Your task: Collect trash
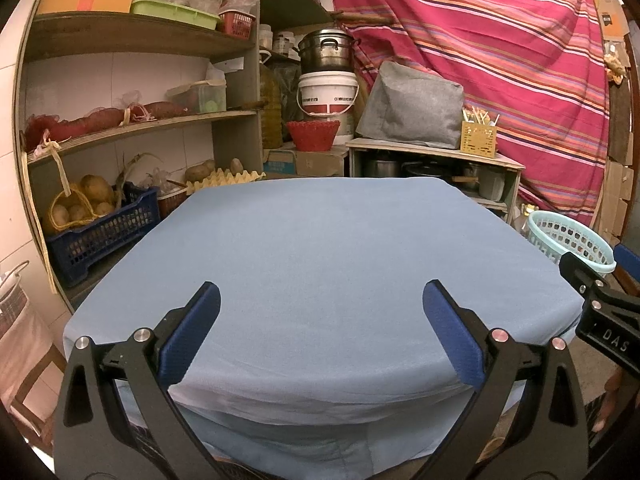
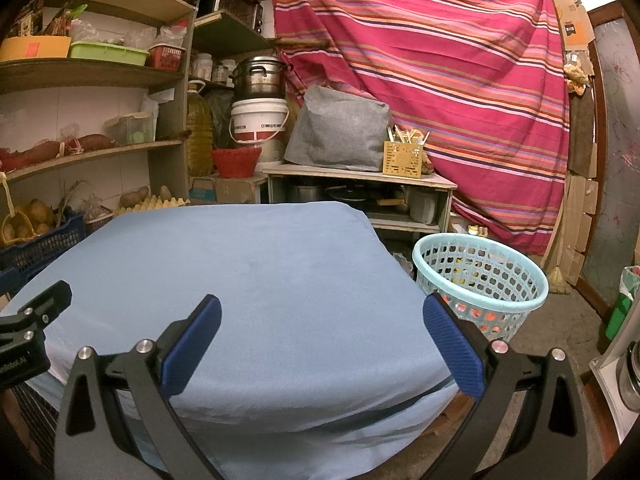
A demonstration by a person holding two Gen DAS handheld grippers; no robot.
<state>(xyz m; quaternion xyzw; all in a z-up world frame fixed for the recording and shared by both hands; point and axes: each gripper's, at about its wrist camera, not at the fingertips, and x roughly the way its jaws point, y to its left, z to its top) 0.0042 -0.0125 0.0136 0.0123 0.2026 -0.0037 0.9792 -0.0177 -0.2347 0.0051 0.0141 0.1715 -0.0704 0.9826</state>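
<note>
Hovering over the bare blue-covered table [image 1: 320,260], left gripper [image 1: 320,320] and right gripper [image 2: 322,322] both spread empty; reaching right could topple the basket [image 2: 480,276].

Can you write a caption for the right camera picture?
Open right claw over the blue-covered table, aqua basket on the floor beside it.

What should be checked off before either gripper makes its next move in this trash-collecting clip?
1. Left gripper open and empty: ok.
2. Right gripper open and empty: ok.
3. Trash on the blue-covered table to pick up: not ok, none visible on the cloth.
4. Teal basket upright on the floor beside the table's right edge: ok.
5. Basket already holds items: ok, coloured bits show through its holes.
6. More trash on the floor: cannot tell.
</note>
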